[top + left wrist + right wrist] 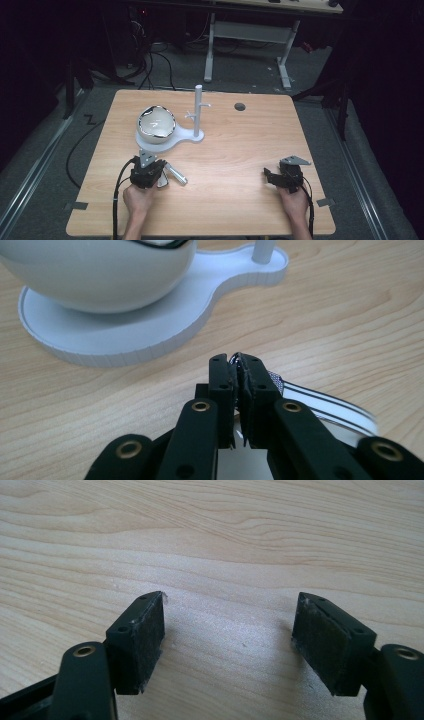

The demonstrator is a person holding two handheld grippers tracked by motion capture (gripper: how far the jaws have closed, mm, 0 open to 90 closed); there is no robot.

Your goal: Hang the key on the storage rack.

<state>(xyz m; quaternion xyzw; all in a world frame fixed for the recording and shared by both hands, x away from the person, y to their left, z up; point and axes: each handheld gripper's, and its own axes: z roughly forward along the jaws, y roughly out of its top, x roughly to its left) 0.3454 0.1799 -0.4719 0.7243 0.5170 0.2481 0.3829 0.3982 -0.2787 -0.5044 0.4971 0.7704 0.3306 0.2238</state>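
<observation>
A white bowl (156, 122) with a dark rim sits on the round end of a white stand (186, 135). The stand's upright post (198, 107) carries small pegs. Just in front of the stand, my left gripper (159, 168) is low on the table, shut on a thin edge of a white, dark-striped object (176, 175) that lies on its side. In the left gripper view the jaws (239, 365) pinch that edge, the striped object (325, 402) trails to the right, and the bowl (100, 270) and stand (125, 335) are close ahead. My right gripper (268, 175) (230, 625) stands open over bare wood.
The wooden table (240, 150) has a round cable hole (240, 106) at the back right. Tape marks (76, 206) sit near its front corners. Beyond the table is dark floor with cables and a desk frame (250, 35).
</observation>
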